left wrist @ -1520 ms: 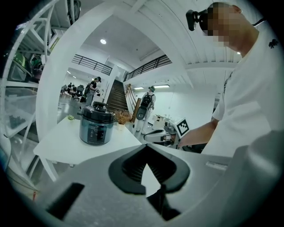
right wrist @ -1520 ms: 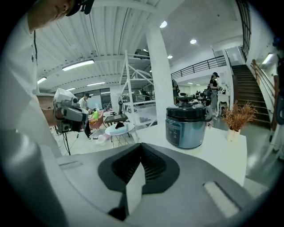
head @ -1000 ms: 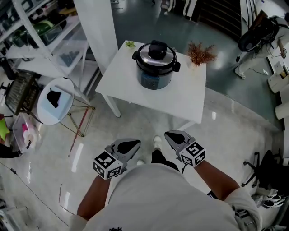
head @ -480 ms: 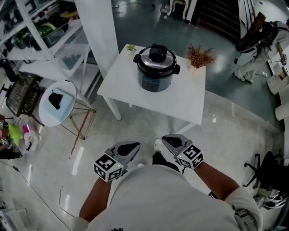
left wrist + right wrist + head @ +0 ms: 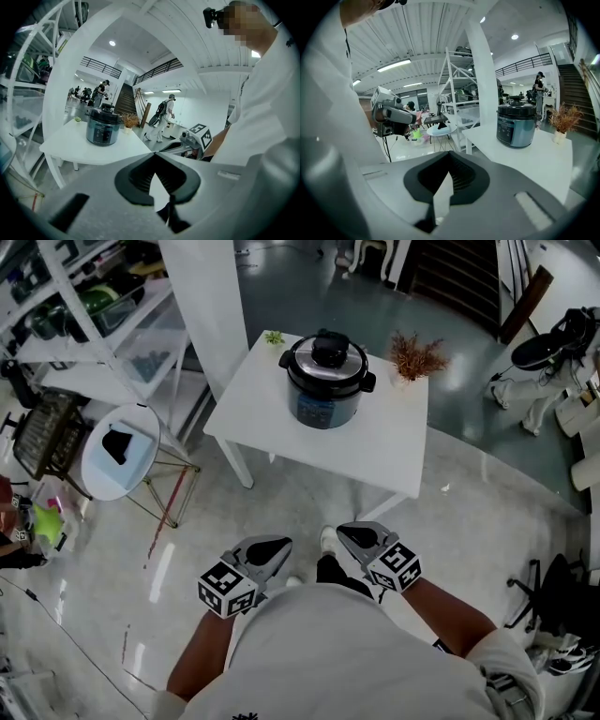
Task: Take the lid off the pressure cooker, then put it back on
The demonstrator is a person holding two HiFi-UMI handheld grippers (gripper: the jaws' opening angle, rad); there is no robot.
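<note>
A dark pressure cooker [image 5: 327, 381] stands on a white table [image 5: 375, 442], its silver lid [image 5: 327, 358] with a black knob in place. It also shows in the left gripper view as the pressure cooker [image 5: 102, 126] and in the right gripper view as the pressure cooker [image 5: 516, 124]. My left gripper [image 5: 275, 547] and right gripper [image 5: 356, 534] hang close to my body over the floor, well short of the table. Both are shut with nothing between their jaws. Their tips meet in the left gripper [image 5: 153, 154] and right gripper [image 5: 449, 154] views.
A dried plant [image 5: 416, 353] and a small green plant [image 5: 272, 336] sit on the table's far corners. A white pillar [image 5: 202, 306], shelving [image 5: 75, 296] and a round side table [image 5: 117, 448] stand to the left. People and equipment [image 5: 548, 362] are at the right.
Both grippers sit slightly lower in the head view and the table has shifted a little. The jaws stay shut.
</note>
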